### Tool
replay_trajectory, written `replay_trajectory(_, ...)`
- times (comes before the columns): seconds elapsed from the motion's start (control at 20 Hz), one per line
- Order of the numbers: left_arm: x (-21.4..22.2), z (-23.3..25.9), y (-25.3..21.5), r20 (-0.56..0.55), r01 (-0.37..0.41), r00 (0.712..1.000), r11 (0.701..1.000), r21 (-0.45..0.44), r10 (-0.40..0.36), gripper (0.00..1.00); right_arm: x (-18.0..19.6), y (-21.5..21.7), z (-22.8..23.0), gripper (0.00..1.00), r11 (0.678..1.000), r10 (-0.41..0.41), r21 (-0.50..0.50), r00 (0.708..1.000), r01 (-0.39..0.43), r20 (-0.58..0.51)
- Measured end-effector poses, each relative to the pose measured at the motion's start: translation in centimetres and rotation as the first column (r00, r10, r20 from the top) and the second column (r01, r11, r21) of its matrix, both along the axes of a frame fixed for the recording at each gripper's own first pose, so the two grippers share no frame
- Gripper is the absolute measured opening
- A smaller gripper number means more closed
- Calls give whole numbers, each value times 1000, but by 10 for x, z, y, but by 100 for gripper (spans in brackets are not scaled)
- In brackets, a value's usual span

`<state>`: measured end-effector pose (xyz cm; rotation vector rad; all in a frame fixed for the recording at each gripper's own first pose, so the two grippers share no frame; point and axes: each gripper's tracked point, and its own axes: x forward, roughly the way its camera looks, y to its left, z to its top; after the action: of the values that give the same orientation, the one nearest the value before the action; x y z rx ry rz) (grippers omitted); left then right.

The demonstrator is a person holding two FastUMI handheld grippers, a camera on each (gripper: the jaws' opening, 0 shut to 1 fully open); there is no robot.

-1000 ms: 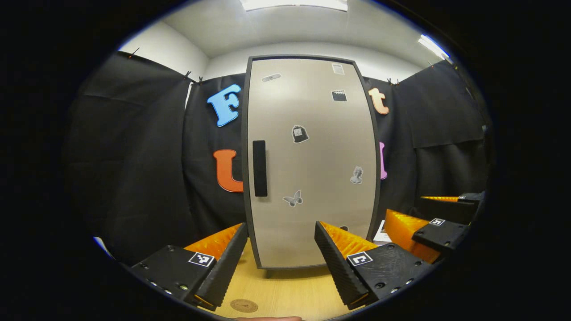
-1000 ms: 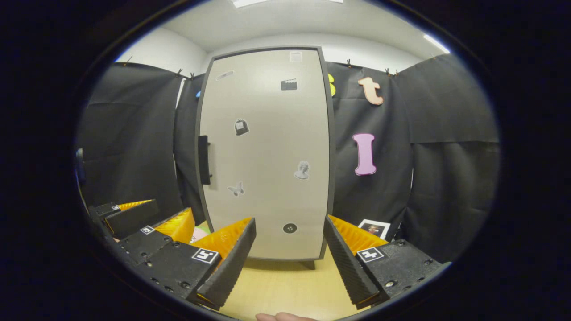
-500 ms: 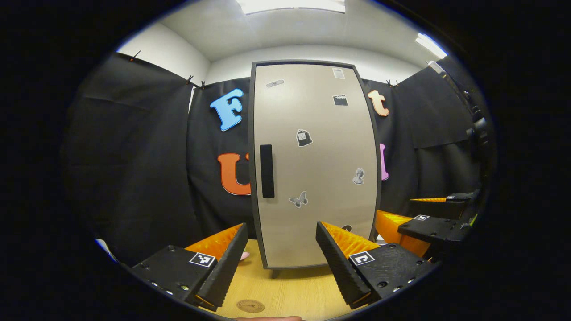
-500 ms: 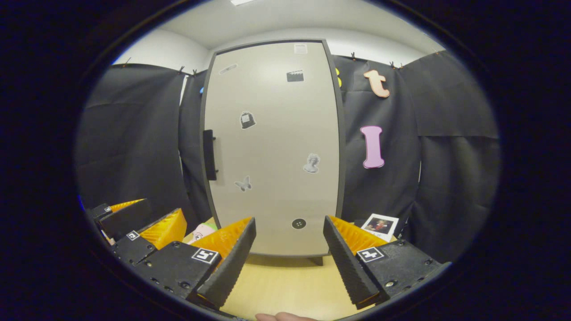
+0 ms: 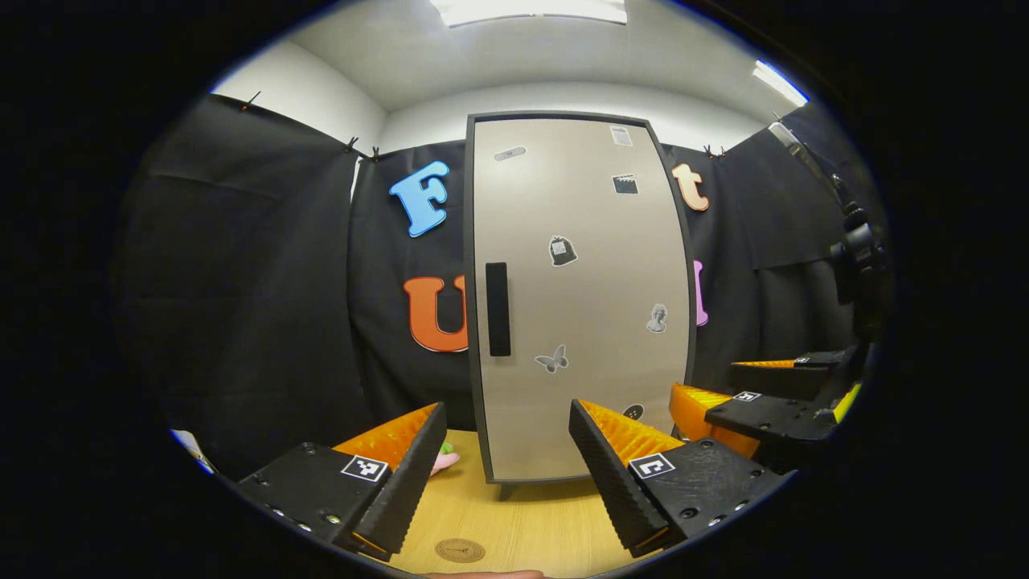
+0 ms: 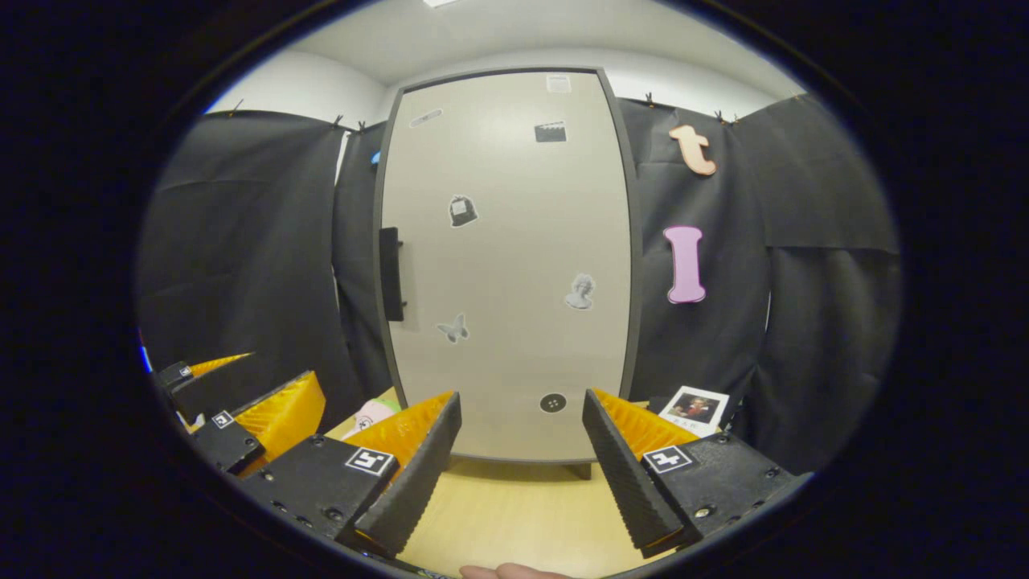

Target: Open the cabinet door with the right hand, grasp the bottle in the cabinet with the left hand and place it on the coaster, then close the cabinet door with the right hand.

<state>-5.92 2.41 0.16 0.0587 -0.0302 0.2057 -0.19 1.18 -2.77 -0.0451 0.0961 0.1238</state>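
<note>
- Centrally, the cabinet (image 5: 579,297) stands upright on the wooden surface (image 5: 530,523), in front of the black cloth wall; its beige door (image 6: 506,265) is closed, so the bottle named in the task cannot be seen.
- Door: dark-framed, carrying several small stickers, among them a butterfly (image 5: 551,359) and a bust (image 6: 580,291); a round dark button-like sticker (image 6: 552,402) sits near its lower edge.
- Handle (image 5: 498,309): a dark vertical bar at the door's left edge, about mid-height; neither claw touches it.
- Left claw (image 5: 506,474): jaws spread wide, nothing between them, hanging above the surface short of the cabinet's foot; in the right gripper view it appears at the lower left (image 6: 241,402).
- Right claw (image 6: 521,470): jaws likewise wide apart and empty, aimed at the lower part of the door; in the left gripper view it appears at the right edge (image 5: 756,394).
- Photo card (image 6: 695,408): propped on the surface at the cabinet's right, near the cloth.
- Coaster (image 5: 460,550): a round brown disc lying flat on the surface, near the left claw and bare.
- Pink-and-green item (image 6: 371,414): on the surface at the cabinet's left; too little shows to identify.
</note>
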Motion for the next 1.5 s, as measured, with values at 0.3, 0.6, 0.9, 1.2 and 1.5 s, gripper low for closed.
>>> replay_trajectory(0.3,-3,1,5,2,-10,1000,1000,3,10,93,5,5,-4,98,1000,9,-9,1000,-9,-4)
replay_trajectory(0.6,-3,-4,6,-9,-9,1000,1000,-2,9,93,8,2,-5,98,1000,0,-6,1000,0,-8)
replay_trajectory(0.9,-7,-3,8,-4,-15,1000,1000,-1,15,93,11,4,-4,98,1000,5,-12,1000,-5,-2)
replay_trajectory(1.2,-17,-2,13,5,-25,1000,1000,2,25,93,12,16,2,95,999,29,-27,999,-28,16)
replay_trajectory(1.5,-34,0,22,10,-41,999,999,-6,41,93,19,31,6,98,996,68,-60,997,-66,32)
